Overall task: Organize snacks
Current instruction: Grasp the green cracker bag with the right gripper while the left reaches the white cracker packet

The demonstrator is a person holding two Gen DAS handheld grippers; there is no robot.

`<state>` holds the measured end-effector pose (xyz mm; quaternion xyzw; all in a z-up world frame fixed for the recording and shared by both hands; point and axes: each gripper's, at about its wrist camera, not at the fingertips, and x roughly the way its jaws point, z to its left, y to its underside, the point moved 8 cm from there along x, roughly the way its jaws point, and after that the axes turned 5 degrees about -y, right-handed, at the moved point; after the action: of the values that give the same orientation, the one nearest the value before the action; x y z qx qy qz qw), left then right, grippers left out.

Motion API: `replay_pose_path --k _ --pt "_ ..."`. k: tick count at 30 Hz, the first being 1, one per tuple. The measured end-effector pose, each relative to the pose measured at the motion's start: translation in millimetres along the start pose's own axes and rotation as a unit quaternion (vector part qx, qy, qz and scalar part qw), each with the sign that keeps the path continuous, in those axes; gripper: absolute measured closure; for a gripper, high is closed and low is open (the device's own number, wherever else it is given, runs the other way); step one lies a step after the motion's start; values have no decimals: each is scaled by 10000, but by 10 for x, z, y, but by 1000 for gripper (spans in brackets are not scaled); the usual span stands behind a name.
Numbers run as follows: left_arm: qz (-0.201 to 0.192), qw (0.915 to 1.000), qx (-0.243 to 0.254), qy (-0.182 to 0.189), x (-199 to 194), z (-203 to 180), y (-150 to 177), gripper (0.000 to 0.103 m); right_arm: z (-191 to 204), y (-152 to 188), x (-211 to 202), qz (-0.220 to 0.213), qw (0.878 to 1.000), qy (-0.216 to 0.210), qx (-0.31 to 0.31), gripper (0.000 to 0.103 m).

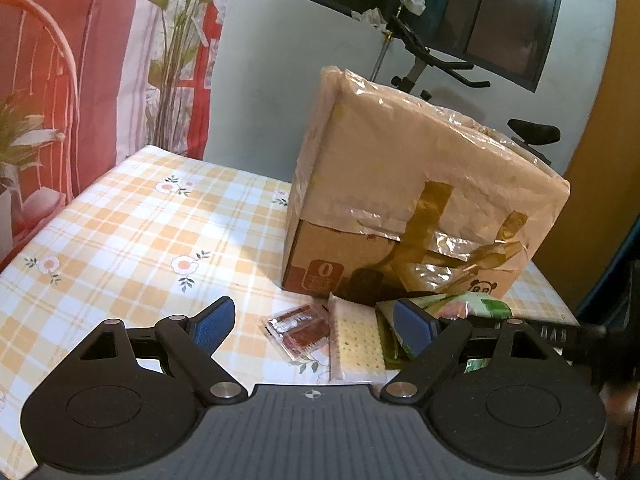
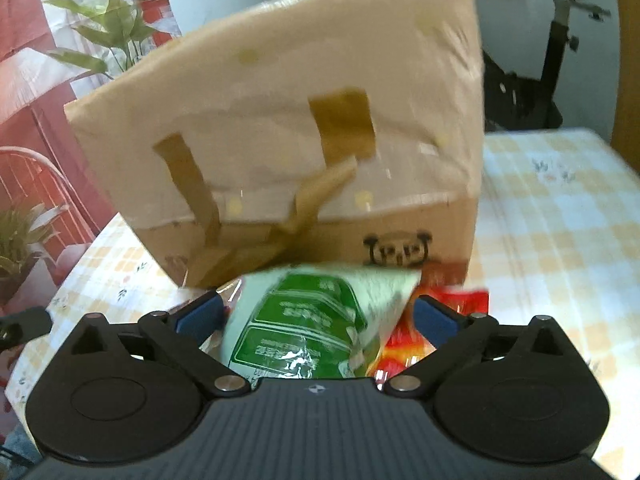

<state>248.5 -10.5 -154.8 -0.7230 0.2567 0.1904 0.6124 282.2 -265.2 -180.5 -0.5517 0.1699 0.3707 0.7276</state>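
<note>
A taped cardboard box stands on the checked tablecloth; it also fills the right wrist view. In front of it lie a brown snack packet, a cracker packet and a green packet. My left gripper is open, hovering over the brown and cracker packets. My right gripper is open, with a green-and-white snack packet between its fingers and a red packet beneath to the right. The right wrist view is blurred.
An exercise bike stands behind the table by the wall. A plant and a red patterned curtain are at the left. The table edge runs close on the right.
</note>
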Motion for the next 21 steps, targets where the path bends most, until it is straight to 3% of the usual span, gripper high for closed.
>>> replay_pose_path --k 6,13,17,21 --pt "144 9998 106 104 42 -80 88 16 -45 287 15 249 9980 -400 412 0" --pt "197 9996 181 70 32 -87 143 16 15 184 95 177 9978 -550 338 4" --pt "204 9997 153 -14 32 -54 137 16 67 186 32 65 9967 -775 227 23" --pt "250 9994 225 7 59 -86 138 23 151 184 -112 -112 9975 -646 -259 28"
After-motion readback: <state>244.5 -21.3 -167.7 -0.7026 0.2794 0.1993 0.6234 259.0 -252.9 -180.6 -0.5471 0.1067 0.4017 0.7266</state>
